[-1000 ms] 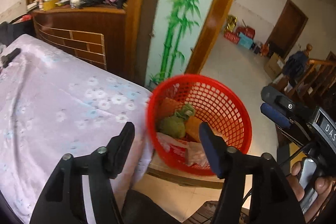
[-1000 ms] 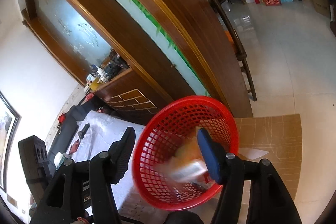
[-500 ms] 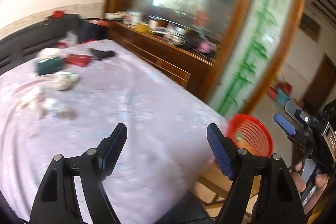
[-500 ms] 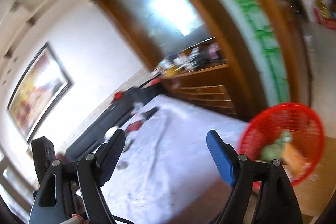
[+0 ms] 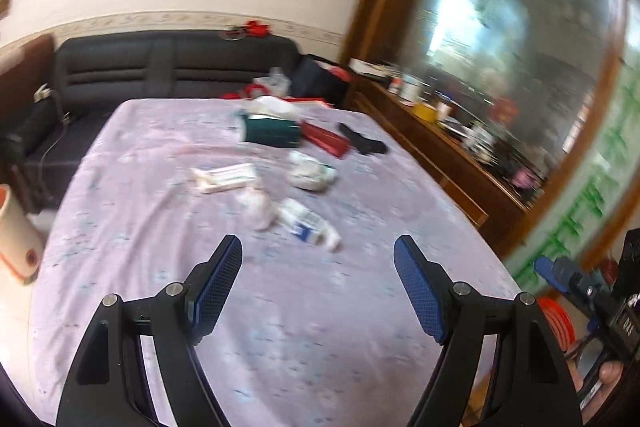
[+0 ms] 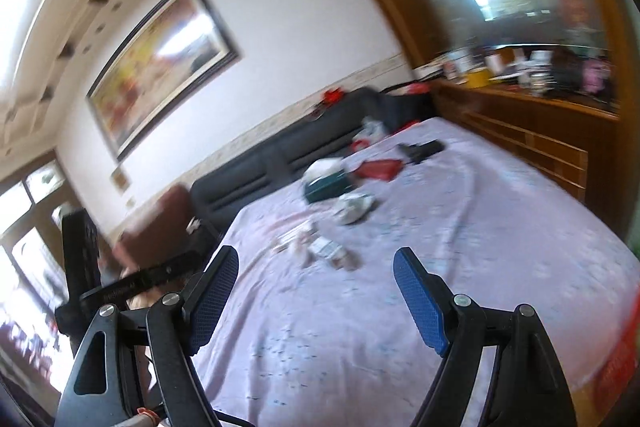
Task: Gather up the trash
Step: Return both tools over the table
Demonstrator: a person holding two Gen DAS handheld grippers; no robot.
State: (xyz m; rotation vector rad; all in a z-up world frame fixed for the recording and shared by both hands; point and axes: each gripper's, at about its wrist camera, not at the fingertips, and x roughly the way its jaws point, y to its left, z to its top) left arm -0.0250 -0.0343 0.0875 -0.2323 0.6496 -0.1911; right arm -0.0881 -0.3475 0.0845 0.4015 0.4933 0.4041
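The left gripper and the right gripper are both hanging over the purple table with their jaws wide apart, holding nothing. The trash is lying farther back on the cloth: a crumpled white wrapper, a small packet, and a white wad.

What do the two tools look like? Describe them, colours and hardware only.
Both the left tool and right tool have black angular plastic arms, silver pivot bolts and blue cross-hatched textured pads. The right one's body shows white lettering, too blurred to read.
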